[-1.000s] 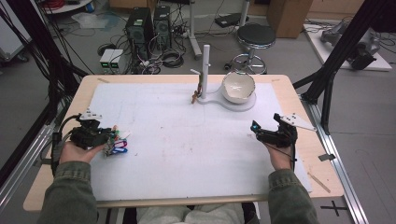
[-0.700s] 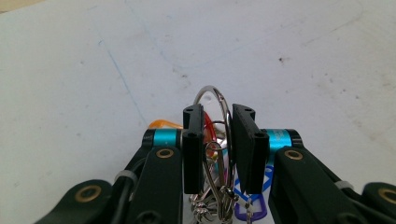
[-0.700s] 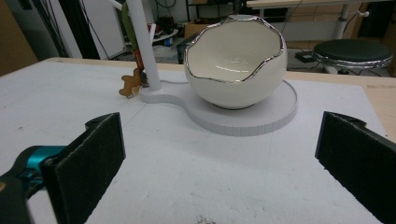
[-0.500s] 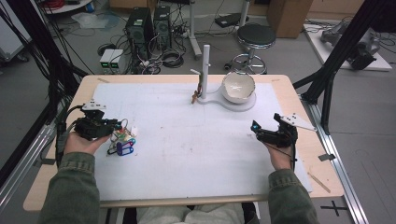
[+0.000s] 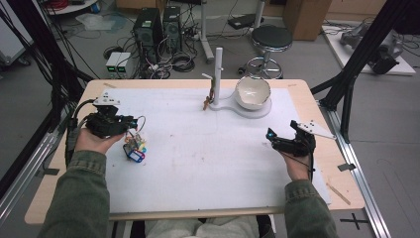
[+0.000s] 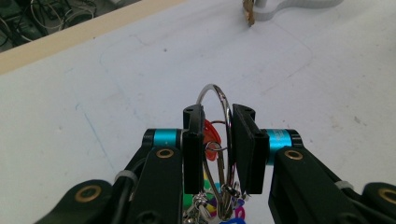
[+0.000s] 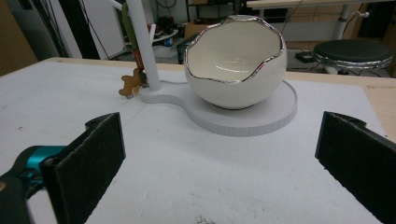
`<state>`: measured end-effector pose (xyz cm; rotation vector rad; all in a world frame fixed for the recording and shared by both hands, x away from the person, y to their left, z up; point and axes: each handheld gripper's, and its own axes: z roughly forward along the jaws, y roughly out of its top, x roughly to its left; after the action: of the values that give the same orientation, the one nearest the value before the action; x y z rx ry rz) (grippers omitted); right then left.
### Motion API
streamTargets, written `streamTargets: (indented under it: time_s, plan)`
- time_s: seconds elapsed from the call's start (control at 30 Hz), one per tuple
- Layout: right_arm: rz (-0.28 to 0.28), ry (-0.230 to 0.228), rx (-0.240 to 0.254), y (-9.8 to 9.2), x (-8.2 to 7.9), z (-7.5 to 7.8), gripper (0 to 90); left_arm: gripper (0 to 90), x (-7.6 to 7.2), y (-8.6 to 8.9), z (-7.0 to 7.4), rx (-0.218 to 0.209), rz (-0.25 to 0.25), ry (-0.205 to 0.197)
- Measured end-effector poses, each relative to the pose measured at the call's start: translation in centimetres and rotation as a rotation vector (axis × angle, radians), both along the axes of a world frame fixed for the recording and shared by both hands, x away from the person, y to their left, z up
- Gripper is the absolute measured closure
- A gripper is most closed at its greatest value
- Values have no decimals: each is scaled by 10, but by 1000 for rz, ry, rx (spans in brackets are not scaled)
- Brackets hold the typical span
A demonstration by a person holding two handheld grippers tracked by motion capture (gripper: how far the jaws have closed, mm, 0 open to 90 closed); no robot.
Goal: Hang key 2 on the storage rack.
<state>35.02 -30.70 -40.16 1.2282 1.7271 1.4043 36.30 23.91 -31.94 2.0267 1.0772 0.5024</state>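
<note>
We see the left claw at the left side of the worktop, clamped on a metal key ring. In the left gripper view the ring's wire loop stands upright between the two black pads, arching above them. Coloured tags hang from the ring below the claw, red, yellow, green and blue among them; in the high view the bunch dangles just off the white mat beside the left hand.

The right claw sits near the right edge of the worktop, jaws spread wide with nothing between them. Its own view looks across the mat at a white eggshell-shaped bowl with a silver rim, standing on a white round base. A white post rises from the narrow end of that base, with a small brown wooden piece at its foot. Bowl and stand are at the far middle of the worktop, well apart from both claws.
</note>
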Motion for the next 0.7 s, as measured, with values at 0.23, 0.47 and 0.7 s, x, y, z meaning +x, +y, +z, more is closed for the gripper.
streamTargets:
  time_s: [0.23, 0.47, 0.7]
  plan:
    - [-2, 0, 3, 0, 0, 0, 5, 746, 8, -12, 13, -2, -51, 7]
    - [0, 0, -1, 0, 0, 0, 5, 745, 18, -25, 28, 21, -84, 5]
    - [1, -1, 1, -1, 0, 0, 5, 745, 26, -36, 44, 31, -117, -1]
